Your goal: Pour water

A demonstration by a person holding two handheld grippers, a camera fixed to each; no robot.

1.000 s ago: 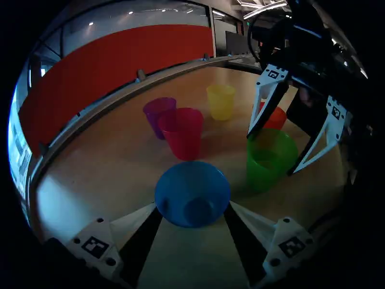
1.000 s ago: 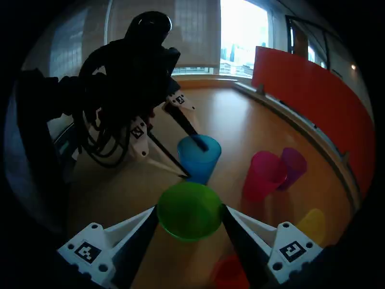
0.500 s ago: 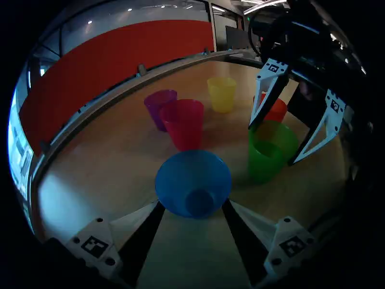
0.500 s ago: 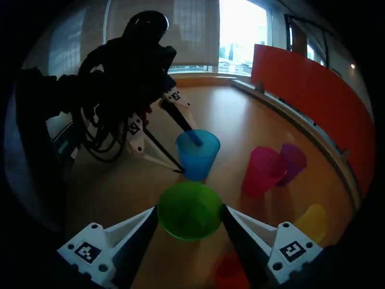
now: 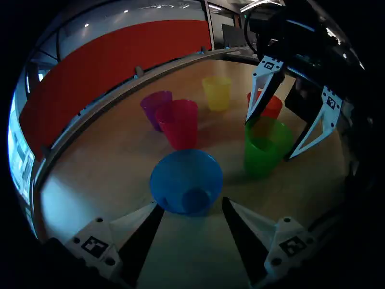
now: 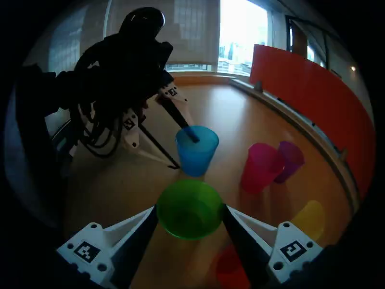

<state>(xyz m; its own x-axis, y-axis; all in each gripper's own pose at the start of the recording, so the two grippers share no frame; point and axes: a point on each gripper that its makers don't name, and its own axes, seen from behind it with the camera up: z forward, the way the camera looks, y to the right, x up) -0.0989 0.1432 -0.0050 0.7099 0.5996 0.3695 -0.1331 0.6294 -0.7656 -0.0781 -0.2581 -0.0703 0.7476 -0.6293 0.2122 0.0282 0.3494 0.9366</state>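
A blue cup (image 5: 186, 182) sits between the fingers of my left gripper (image 5: 192, 204), which is shut on its lower sides. The green cup (image 6: 189, 208) is held the same way by my right gripper (image 6: 190, 209). In the left gripper view the right gripper (image 5: 268, 140) comes in from the upper right with its white fingers on both sides of the green cup (image 5: 265, 151). In the right gripper view the left gripper (image 6: 185, 153) straddles the blue cup (image 6: 196, 150). I cannot tell whether either cup holds water or rests on the wooden table (image 5: 96, 164).
A pink cup (image 5: 178, 123), a purple cup (image 5: 154, 107), a yellow cup (image 5: 216, 92) and an orange-red cup (image 5: 269, 106) stand upright beyond the blue one. A red wall panel (image 5: 106, 62) runs along the table's far edge. A dark gripper body with cables (image 6: 120, 72) looms at left.
The blue cup and left gripper have shifted slightly away from the right gripper, and the cup tipped a little. The green cup stays held in place.
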